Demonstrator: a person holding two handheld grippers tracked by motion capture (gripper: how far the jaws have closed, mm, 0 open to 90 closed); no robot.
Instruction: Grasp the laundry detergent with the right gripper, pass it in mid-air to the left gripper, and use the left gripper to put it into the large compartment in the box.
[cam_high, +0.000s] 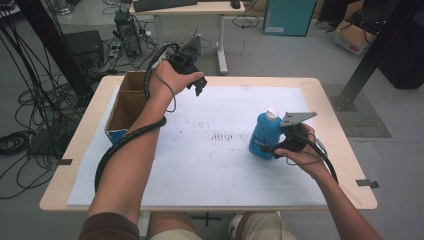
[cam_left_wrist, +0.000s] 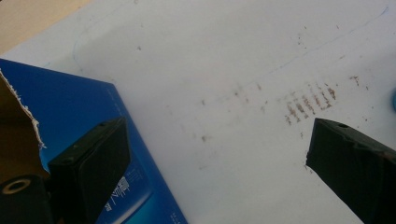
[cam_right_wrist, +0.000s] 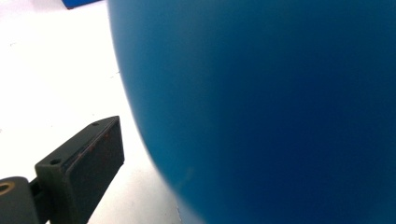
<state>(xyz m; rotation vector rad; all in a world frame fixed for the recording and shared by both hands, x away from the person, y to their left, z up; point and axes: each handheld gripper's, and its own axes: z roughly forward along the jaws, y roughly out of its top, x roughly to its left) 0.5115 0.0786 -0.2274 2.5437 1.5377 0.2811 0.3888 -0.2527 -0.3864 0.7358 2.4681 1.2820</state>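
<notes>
So the person has a tool in each hand over a wooden bench (cam_high: 330, 100) covered by a white sheet (cam_high: 210, 165) with some brownish scuff marks (cam_high: 221, 136) around the middle.

The left tool (cam_high: 196, 86) is held up over the bench at about 11 o'clock, just to the right of an open cardboard box (cam_high: 125, 102) that sits at the sheet's left edge, roughly 9 to 10 o'clock. In the left gripper view its jaws are spread wide with nothing between them, just bare white sheet and those scuffs below, plus the blue printed side of the box (cam_left_wrist: 93, 121) next to the left jaw. It looks to be hovering, not touching anything.

The right tool (cam_high: 280, 146) is over at about 3 o'clock, right up against a blue bottle (cam_high: 263, 134) with a white cap (cam_high: 271, 113) that stands upright on the sheet. In the right gripper view the bottle's blue wall (cam_right_wrist: 261, 112) takes up most of the frame, and one jaw sits beside it with a sliver of white between them. The other jaw is hidden behind the bottle, so I honestly can't tell if it's pinching the bottle or just straddling it.

Cables (cam_high: 30, 135) lie on the floor to the left, and there's another desk (cam_high: 195, 10) at 12 o'clock.
</notes>
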